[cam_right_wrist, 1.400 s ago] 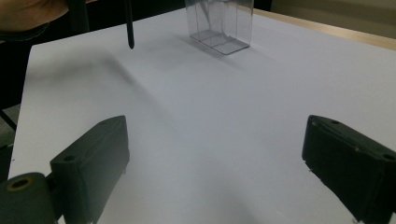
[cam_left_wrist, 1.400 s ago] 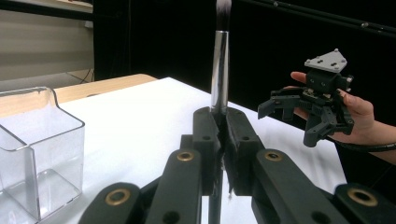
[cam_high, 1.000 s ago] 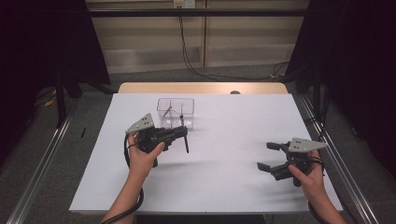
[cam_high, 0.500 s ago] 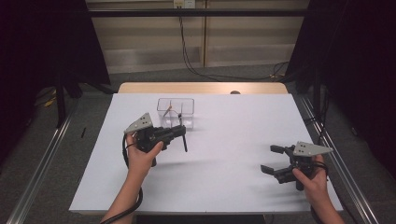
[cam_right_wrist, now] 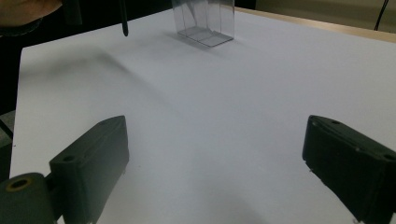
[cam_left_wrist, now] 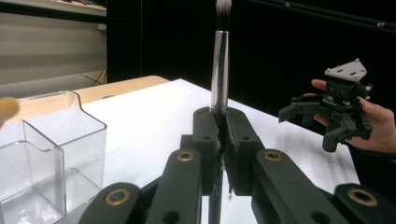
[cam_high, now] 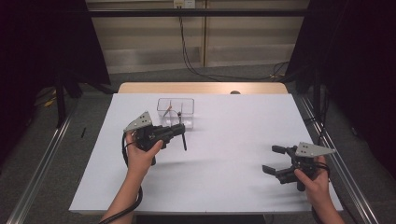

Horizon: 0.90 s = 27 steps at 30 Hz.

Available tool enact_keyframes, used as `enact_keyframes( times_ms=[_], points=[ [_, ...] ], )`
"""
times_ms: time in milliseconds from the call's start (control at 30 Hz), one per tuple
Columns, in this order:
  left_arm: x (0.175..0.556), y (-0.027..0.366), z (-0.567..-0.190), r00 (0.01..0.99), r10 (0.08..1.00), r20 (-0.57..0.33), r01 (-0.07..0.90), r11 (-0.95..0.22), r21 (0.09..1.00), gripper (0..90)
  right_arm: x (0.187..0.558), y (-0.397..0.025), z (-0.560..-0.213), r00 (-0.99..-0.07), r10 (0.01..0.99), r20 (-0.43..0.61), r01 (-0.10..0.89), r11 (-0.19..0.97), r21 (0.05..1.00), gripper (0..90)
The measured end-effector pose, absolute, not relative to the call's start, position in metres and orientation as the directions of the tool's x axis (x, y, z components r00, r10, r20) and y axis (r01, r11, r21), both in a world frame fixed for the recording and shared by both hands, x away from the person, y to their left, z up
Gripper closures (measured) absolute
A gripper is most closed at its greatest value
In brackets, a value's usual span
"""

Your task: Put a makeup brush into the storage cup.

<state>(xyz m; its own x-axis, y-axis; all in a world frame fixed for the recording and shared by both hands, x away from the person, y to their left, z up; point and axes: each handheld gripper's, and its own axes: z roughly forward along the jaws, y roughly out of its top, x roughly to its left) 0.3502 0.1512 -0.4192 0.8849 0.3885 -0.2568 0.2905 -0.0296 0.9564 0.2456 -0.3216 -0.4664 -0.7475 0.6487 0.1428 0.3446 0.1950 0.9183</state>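
Table (cam_high: 224,182): white top, one in number, with a bare wooden strip (cam_high: 140,87) along its far edge.
Left gripper (cam_high: 180,130): held above the table's left half, jaws pressed together on a makeup brush; in the left gripper view (cam_left_wrist: 219,135) the two black jaws met with the handle pinched between them.
Brush (cam_left_wrist: 219,70): one counted in the tongs. Silver ferrule and pale bristle tip rose above the jaws in the left gripper view; in the high view the dark handle (cam_high: 184,140) hung down below the jaws, clear of the tabletop, just in front of the box.
Clear box (cam_high: 176,112): one, transparent plastic with inner dividers, standing on the table toward the far edge, just beyond the left gripper. In the left gripper view it sat at lower left (cam_left_wrist: 51,158), close beside the jaws but apart from them.
Box contents: one thin orange-tipped stick (cam_high: 168,110) leaned inside; what else the box held was too small to tell.
Right gripper (cam_high: 275,161): low over the table's right side near the front, jaws spread wide with nothing between them; the right gripper view (cam_right_wrist: 215,163) showed bare white table in the gap.
Obstructions: none lay between the brush and the box; the two grippers were well apart.
Surroundings: dark curtains on both sides, cables (cam_high: 196,56) trailing on the floor beyond the table.
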Motion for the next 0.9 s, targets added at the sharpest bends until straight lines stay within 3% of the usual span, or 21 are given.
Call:
enact_keyframes(
  times_ms=[900],
  points=[
    [0.37,0.174,-0.396,0.853,0.47,-0.228,0.278,-0.04,0.96,84.1,0.244,-0.323,-0.465,-0.75,0.648,0.133,0.337,0.202,0.92,7.1]
  ],
)
